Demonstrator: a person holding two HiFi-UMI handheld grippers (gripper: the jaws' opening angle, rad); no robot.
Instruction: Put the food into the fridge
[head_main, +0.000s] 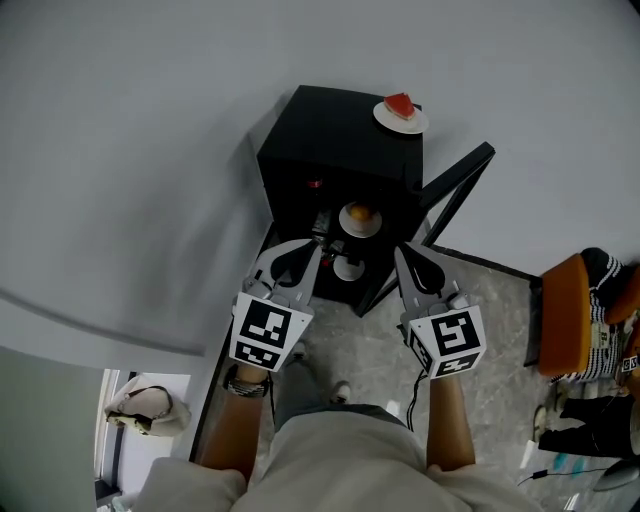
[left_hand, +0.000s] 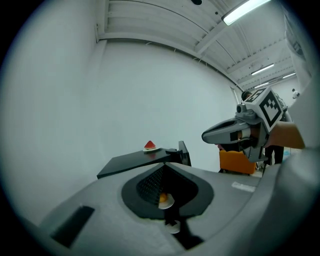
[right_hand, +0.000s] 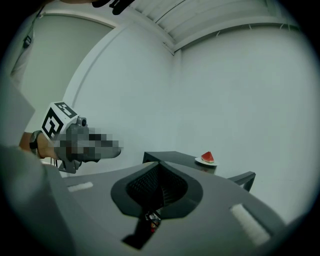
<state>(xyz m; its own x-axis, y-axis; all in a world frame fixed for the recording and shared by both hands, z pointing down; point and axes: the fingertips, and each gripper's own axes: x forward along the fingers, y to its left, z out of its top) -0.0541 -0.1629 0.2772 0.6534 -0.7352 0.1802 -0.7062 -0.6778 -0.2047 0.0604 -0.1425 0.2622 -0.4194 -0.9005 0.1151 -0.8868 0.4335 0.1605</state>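
Watermelon slice (head_main: 399, 104) atop fridge (head_main: 320, 125), well beyond left tongs (head_main: 318, 249) and right tongs (head_main: 401, 251), both closed, empty.

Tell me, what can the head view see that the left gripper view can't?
Only the head view: the person's shoe and the band on the left wrist. Only the left gripper view: the ceiling lights. Both show the black fridge with the watermelon slice on top, the orange food on a plate inside, the right gripper and the orange chair.
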